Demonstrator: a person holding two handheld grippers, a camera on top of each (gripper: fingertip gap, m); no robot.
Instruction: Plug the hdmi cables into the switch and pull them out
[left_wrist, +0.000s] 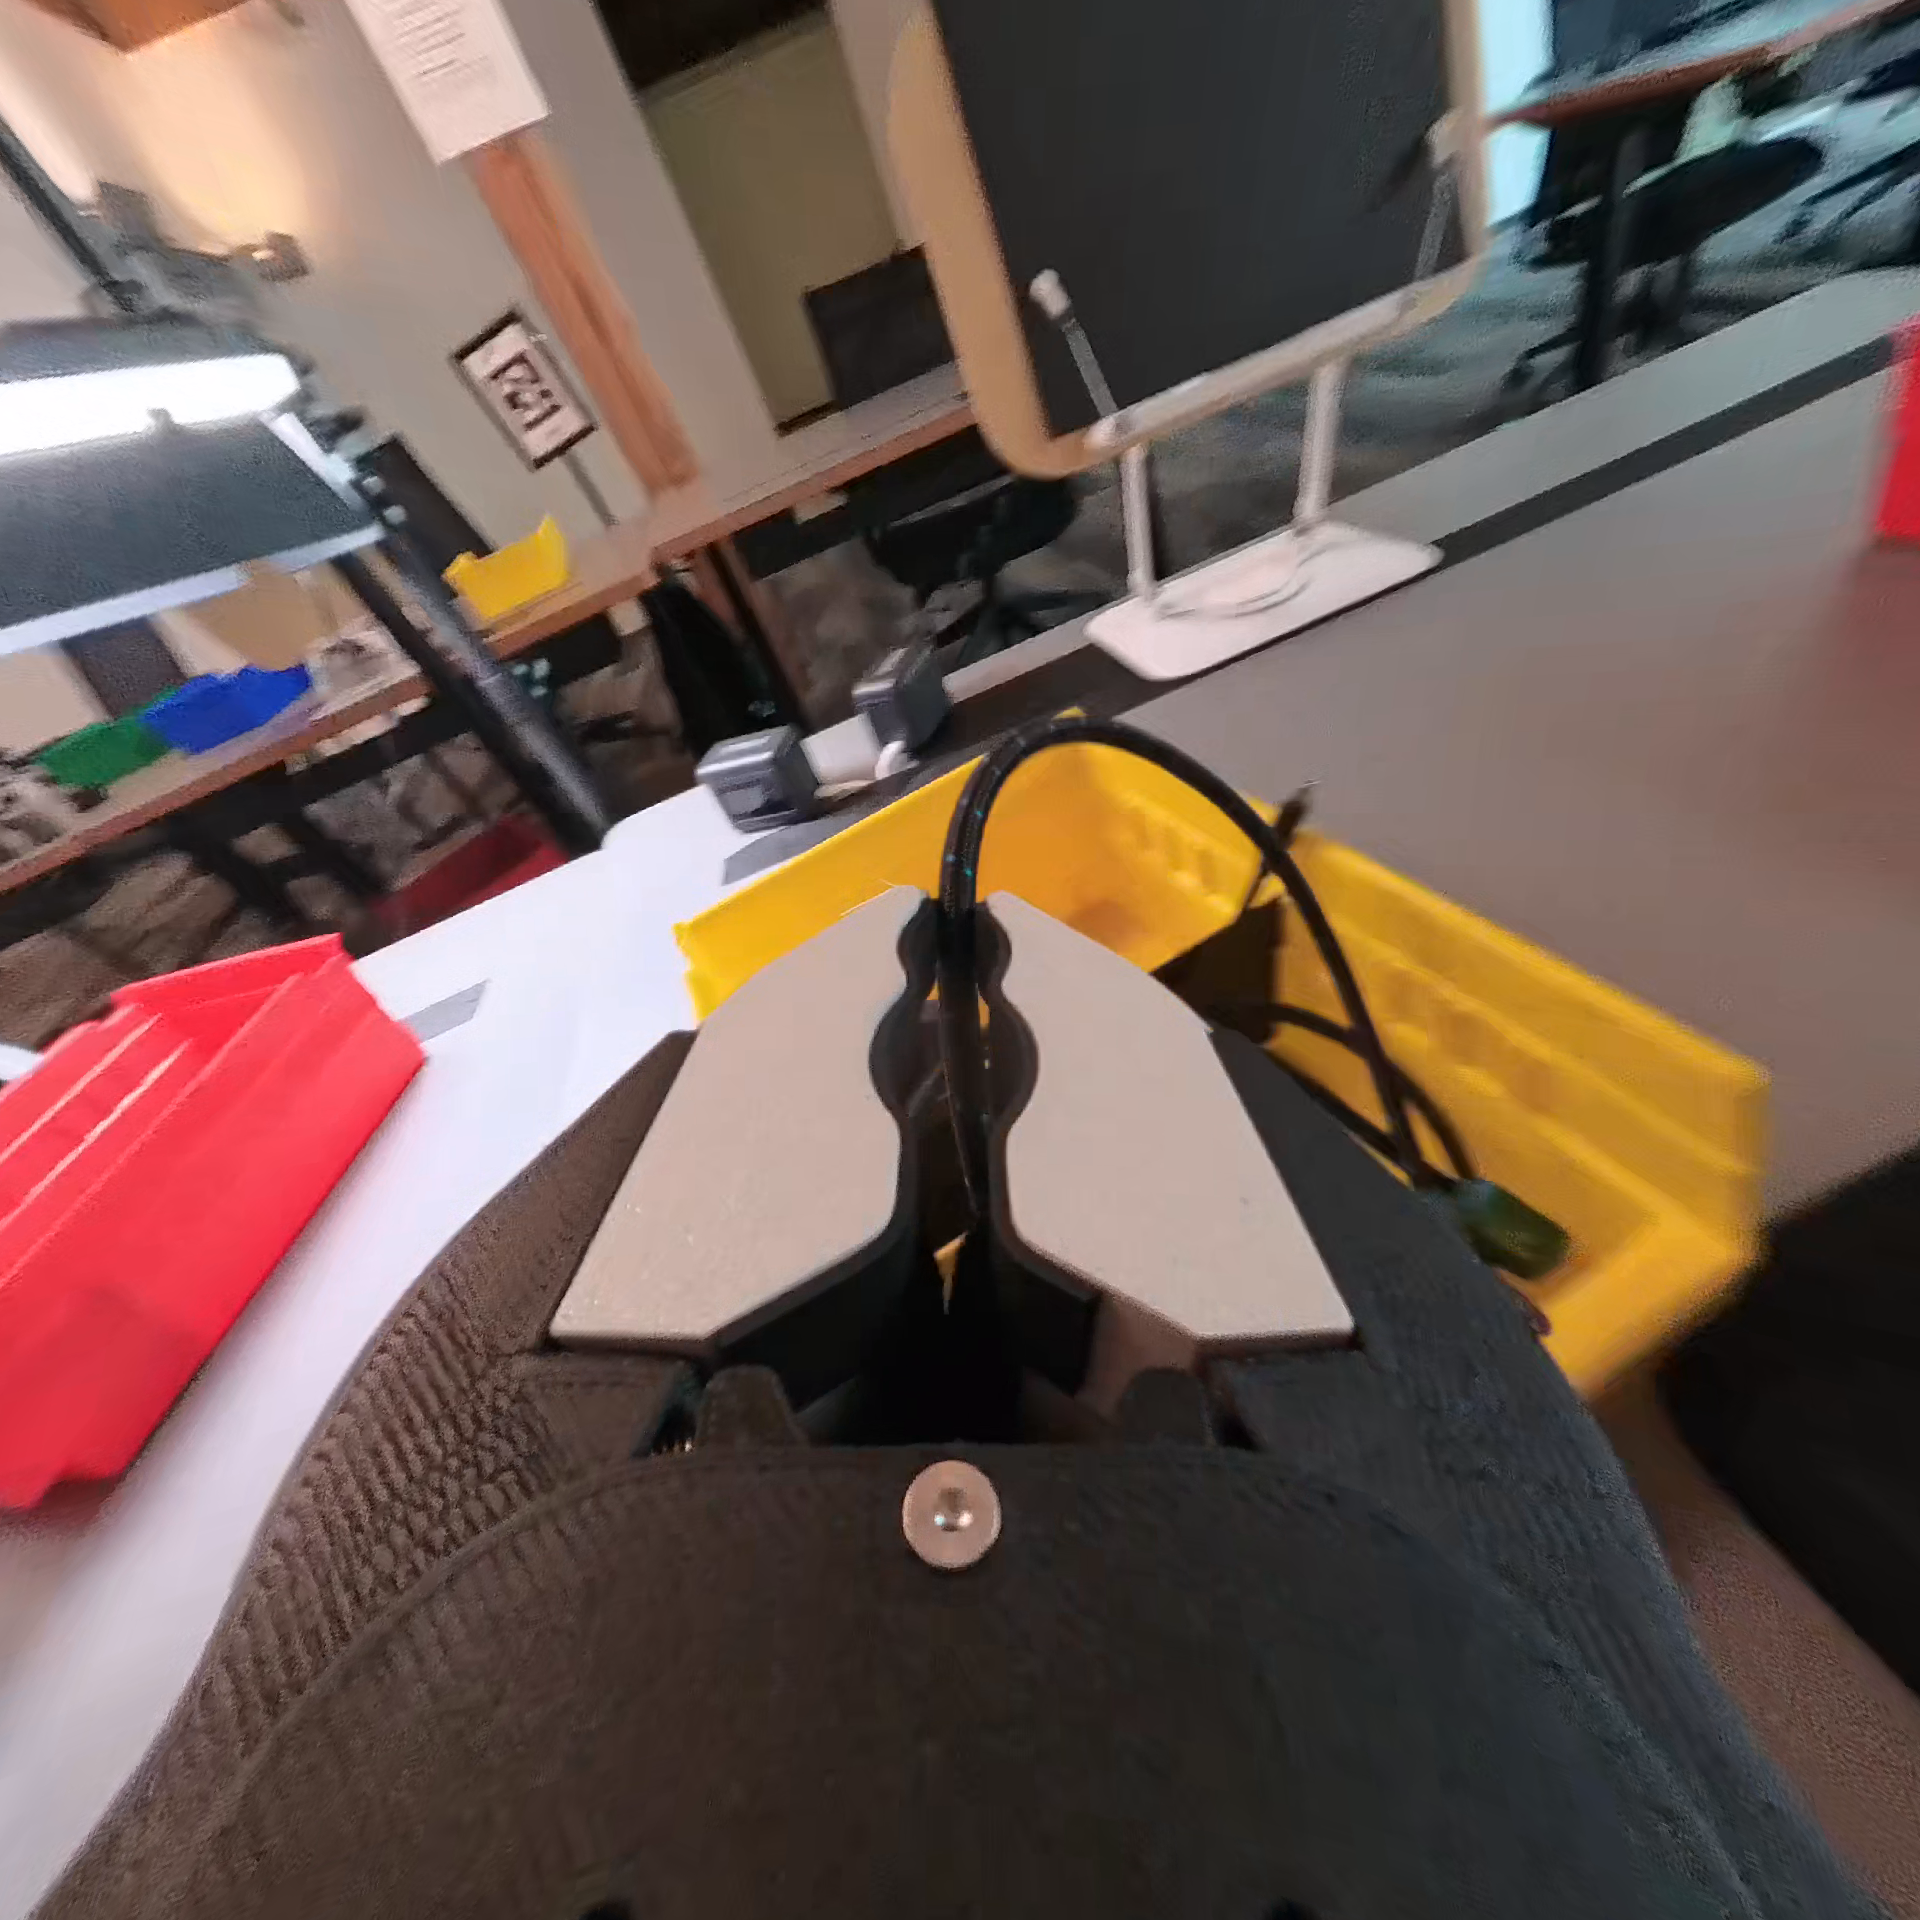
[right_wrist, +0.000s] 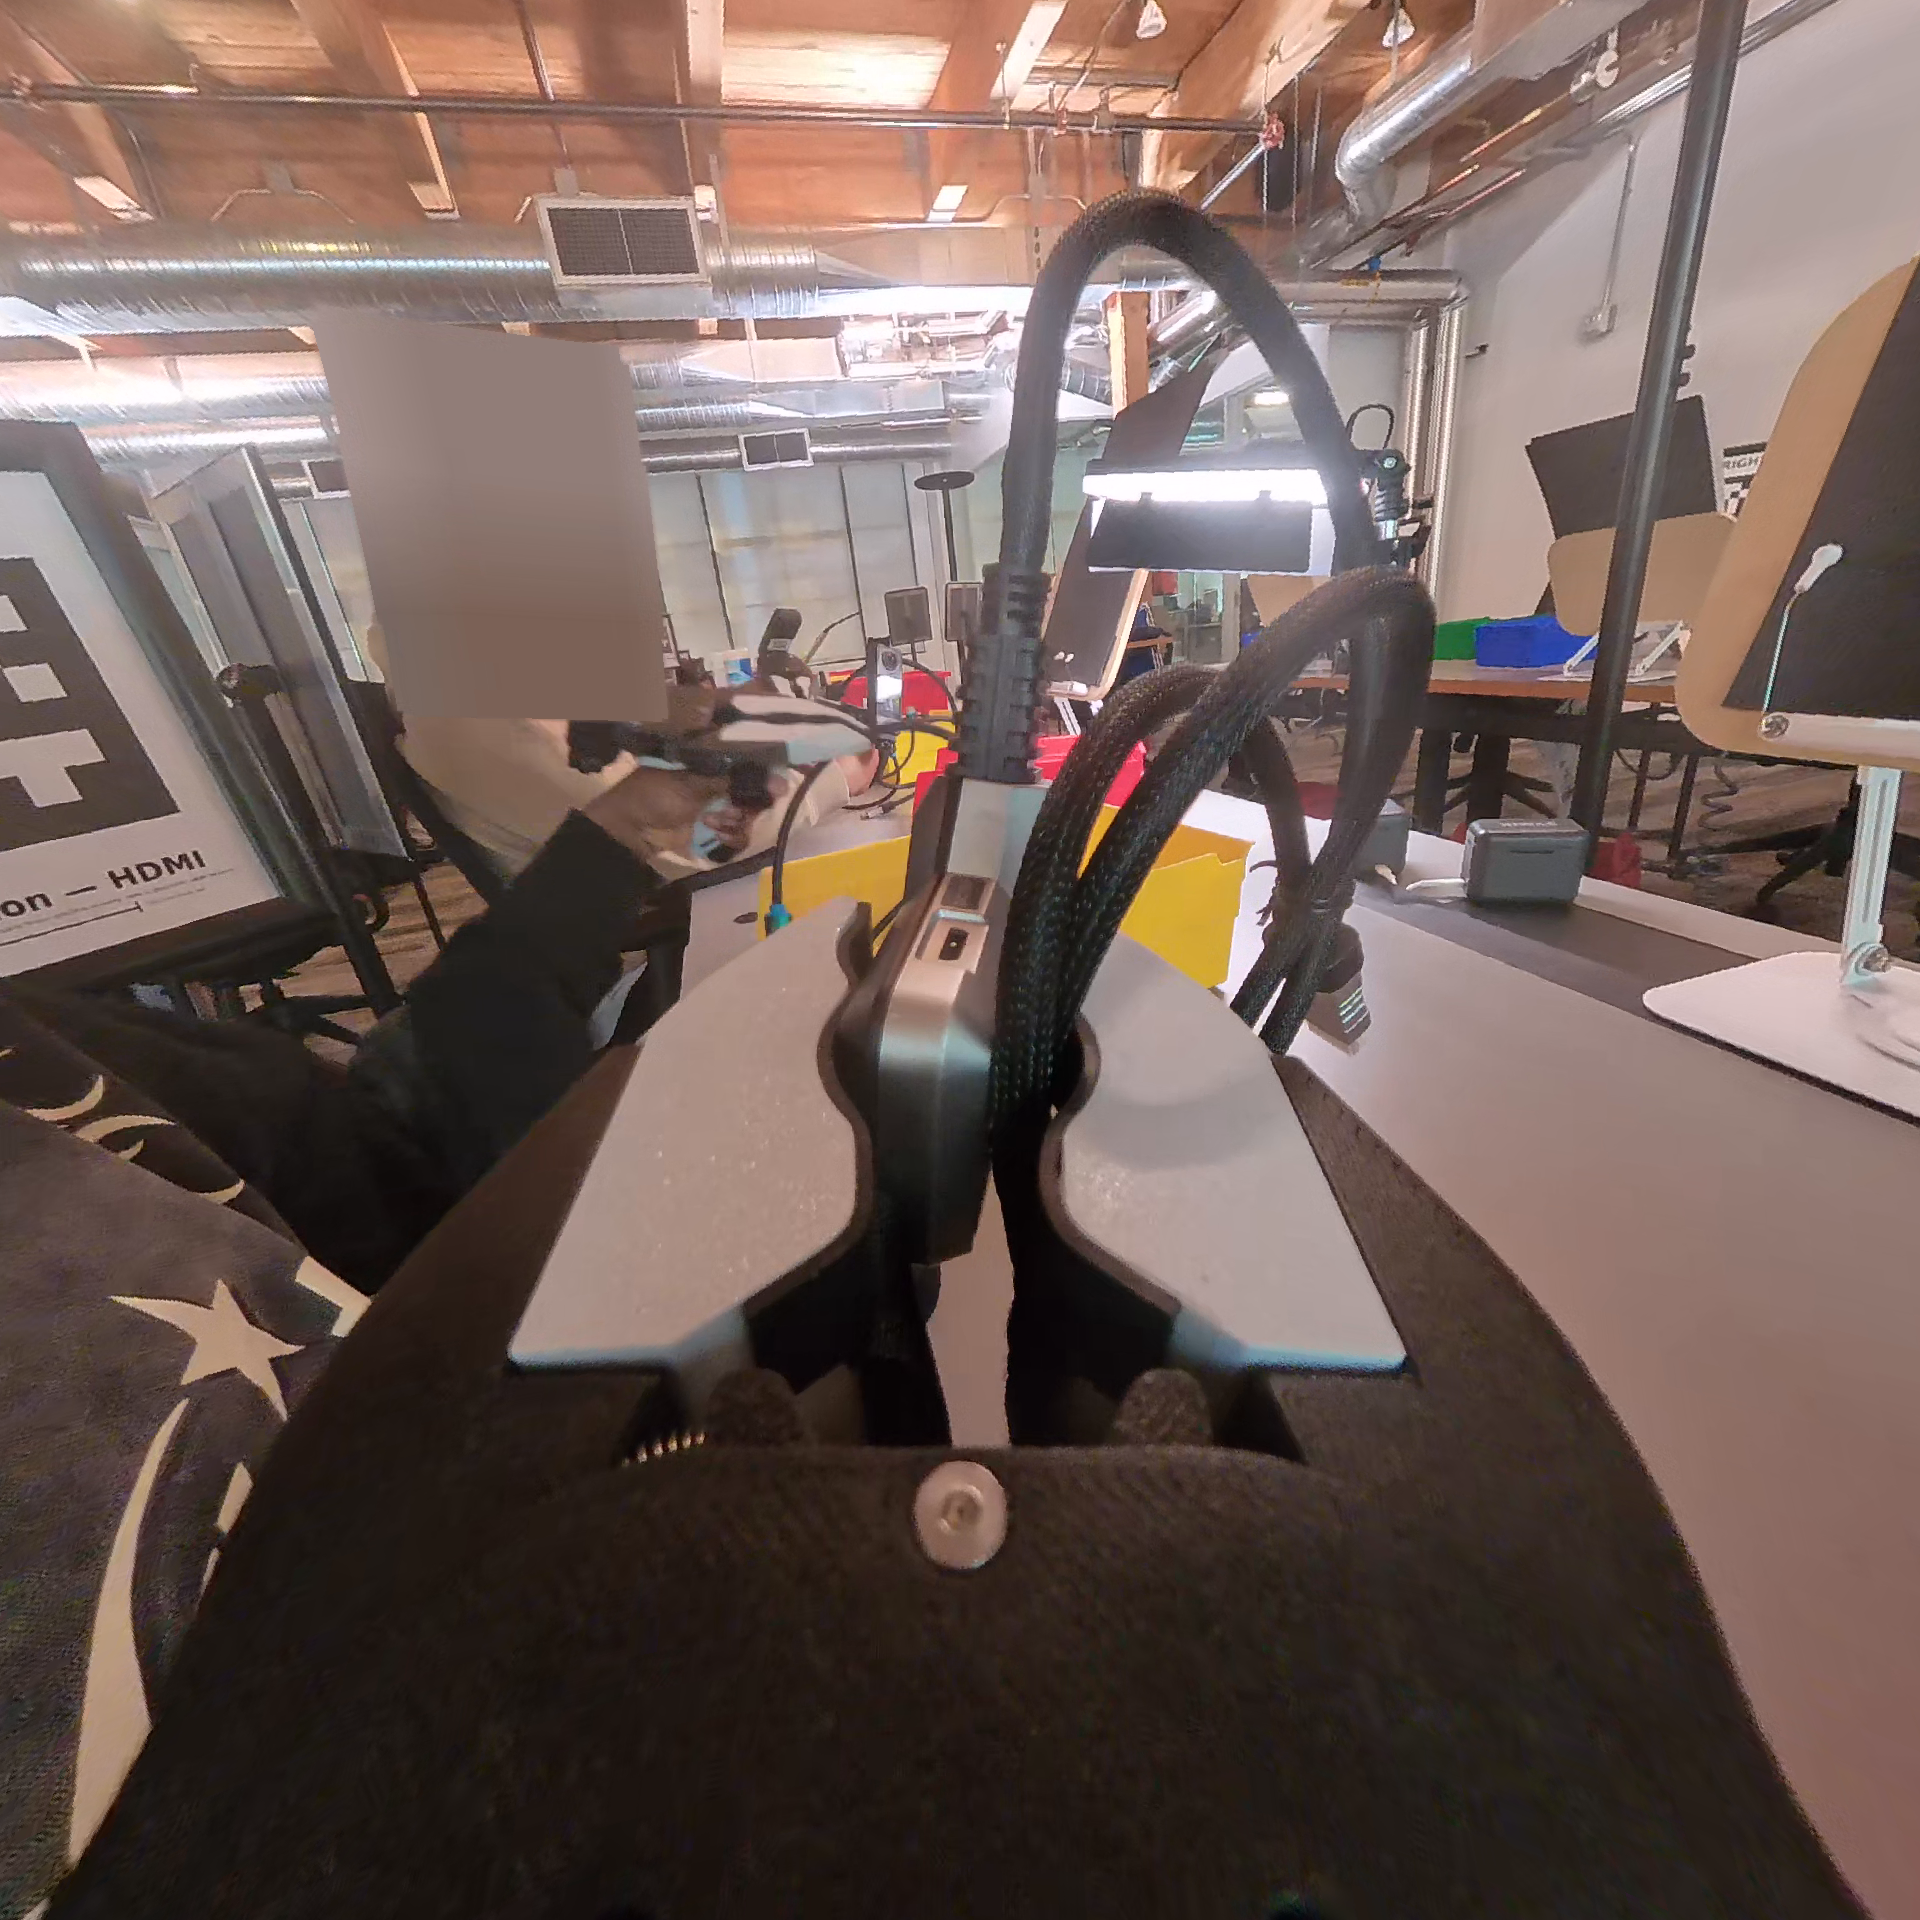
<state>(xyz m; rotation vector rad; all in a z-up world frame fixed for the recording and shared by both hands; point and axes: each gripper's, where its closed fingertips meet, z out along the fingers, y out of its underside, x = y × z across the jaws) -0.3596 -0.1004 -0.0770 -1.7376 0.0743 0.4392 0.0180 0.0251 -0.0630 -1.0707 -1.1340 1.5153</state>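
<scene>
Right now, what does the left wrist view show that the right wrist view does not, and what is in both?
Only the left wrist view shows the left gripper shut on a thin cable and a red bin on the table.

Only the right wrist view shows the right gripper shut on the grey switch, with a thick cable plugged into its top and loops beside it.

Both show the yellow bin and a white stand.

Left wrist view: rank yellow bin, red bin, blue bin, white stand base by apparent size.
1. yellow bin
2. red bin, close behind yellow and cut by the frame edge, so unsure
3. white stand base
4. blue bin, far back, so nearness skews this
</scene>
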